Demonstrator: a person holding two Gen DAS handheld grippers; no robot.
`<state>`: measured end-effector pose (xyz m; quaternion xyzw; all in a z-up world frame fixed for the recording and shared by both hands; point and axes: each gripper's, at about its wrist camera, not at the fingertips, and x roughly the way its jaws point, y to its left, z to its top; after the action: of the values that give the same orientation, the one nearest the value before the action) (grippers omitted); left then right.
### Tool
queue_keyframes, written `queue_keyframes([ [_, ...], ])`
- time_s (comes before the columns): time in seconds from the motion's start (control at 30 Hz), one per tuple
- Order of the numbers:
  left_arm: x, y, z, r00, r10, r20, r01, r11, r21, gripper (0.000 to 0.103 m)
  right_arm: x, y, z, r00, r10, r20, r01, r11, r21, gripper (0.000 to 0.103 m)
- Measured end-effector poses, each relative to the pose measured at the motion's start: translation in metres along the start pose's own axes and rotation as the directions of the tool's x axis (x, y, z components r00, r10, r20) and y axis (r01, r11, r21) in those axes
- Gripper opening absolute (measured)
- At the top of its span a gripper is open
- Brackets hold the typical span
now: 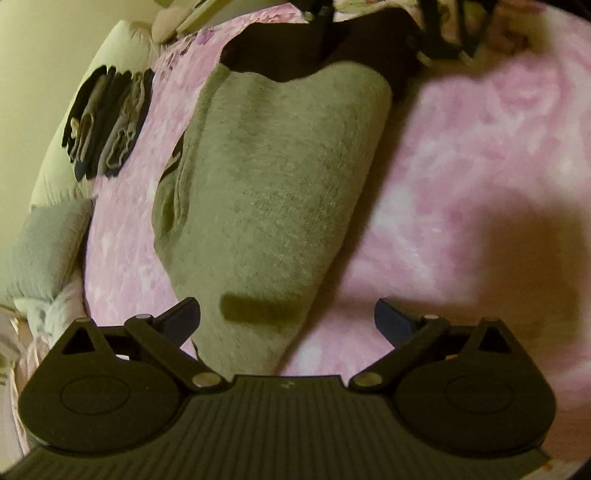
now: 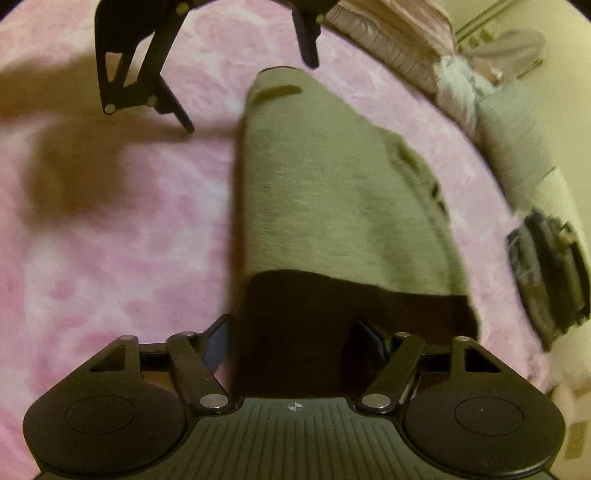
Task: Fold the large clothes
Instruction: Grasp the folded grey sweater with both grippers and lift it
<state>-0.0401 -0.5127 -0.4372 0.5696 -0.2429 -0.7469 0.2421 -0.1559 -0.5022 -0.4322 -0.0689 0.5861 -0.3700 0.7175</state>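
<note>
A grey garment (image 1: pixel 273 192) lies folded into a long strip on the pink blanket (image 1: pixel 480 166), with a dark band (image 1: pixel 369 40) at its far end. My left gripper (image 1: pixel 288 321) hovers open over the near end, its fingers wide apart with nothing between them. In the right wrist view the grey garment (image 2: pixel 332 192) runs away from me and its dark band (image 2: pixel 303 325) lies between the spread fingers of my right gripper (image 2: pixel 293 341), which is open. The left gripper (image 2: pixel 247 88) shows at the garment's far end, and the right gripper (image 1: pixel 376 37) shows over the dark band.
A stack of folded dark and grey clothes (image 1: pixel 107 122) sits at the bed's edge, also seen as the stack (image 2: pixel 550 269). A grey pillow (image 1: pixel 48 251) and bunched bedding (image 2: pixel 399 33) lie along the side. Pink blanket (image 2: pixel 110 221) spreads wide beside the garment.
</note>
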Motion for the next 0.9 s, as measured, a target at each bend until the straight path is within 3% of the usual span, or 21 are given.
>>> queue_keyframes([
  [0.03, 0.004, 0.002, 0.0, 1.0, 0.008, 0.006, -0.008, 1.0, 0.006, 0.099, -0.001, -0.003, -0.003, 1.0, 0.011, 0.006, -0.011, 1.0, -0.009, 0.037],
  [0.07, 0.006, 0.004, 0.001, 1.0, 0.016, 0.009, -0.016, 1.0, 0.013, 0.099, -0.004, -0.008, -0.004, 0.999, 0.028, 0.015, -0.028, 0.999, 0.016, 0.024],
  [0.1, 0.008, 0.006, 0.001, 1.0, 0.027, 0.013, -0.027, 0.999, 0.021, 0.097, -0.009, -0.016, -0.006, 0.999, 0.04, 0.023, -0.041, 0.999, 0.032, 0.022],
  [0.23, 0.007, 0.014, 0.007, 0.996, 0.069, 0.058, -0.073, 0.996, 0.061, 0.094, -0.034, -0.057, -0.01, 0.994, 0.107, 0.034, -0.111, 0.986, 0.121, 0.02],
  [0.33, 0.011, 0.017, 0.015, 0.996, 0.066, 0.057, -0.071, 0.993, 0.093, 0.084, -0.045, -0.087, -0.012, 0.99, 0.139, 0.028, -0.142, 0.976, 0.168, 0.02],
  [0.37, 0.012, 0.018, 0.018, 0.997, 0.055, 0.055, -0.06, 0.993, 0.099, 0.076, -0.047, -0.093, -0.013, 0.99, 0.14, 0.026, -0.142, 0.976, 0.165, 0.02],
  [0.47, 0.012, 0.015, 0.027, 0.999, 0.021, 0.028, -0.025, 0.99, 0.141, 0.039, -0.049, -0.101, -0.013, 0.988, 0.157, 0.013, -0.157, 0.978, 0.14, 0.02],
  [0.57, 0.006, 0.02, 0.031, 1.0, -0.014, -0.001, 0.014, 0.994, 0.111, 0.03, -0.047, -0.102, -0.02, 0.986, 0.165, 0.009, -0.165, 0.976, 0.144, 0.02],
  [0.67, 0.003, 0.034, 0.034, 0.998, -0.066, -0.015, 0.067, 0.996, 0.056, 0.028, -0.051, -0.098, -0.025, 0.989, 0.15, 0.015, -0.15, 0.973, 0.174, 0.029],
  [0.8, 0.003, 0.064, 0.04, 0.988, -0.155, -0.022, 0.153, 0.986, -0.066, 0.027, -0.053, -0.089, -0.032, 0.996, 0.089, -0.022, -0.082, 0.968, 0.237, 0.066],
  [0.9, 0.002, 0.076, 0.046, 0.982, -0.19, -0.022, 0.187, 0.979, -0.082, 0.027, -0.063, -0.068, -0.029, 0.998, 0.051, 0.044, -0.059, 0.978, 0.201, 0.076],
])
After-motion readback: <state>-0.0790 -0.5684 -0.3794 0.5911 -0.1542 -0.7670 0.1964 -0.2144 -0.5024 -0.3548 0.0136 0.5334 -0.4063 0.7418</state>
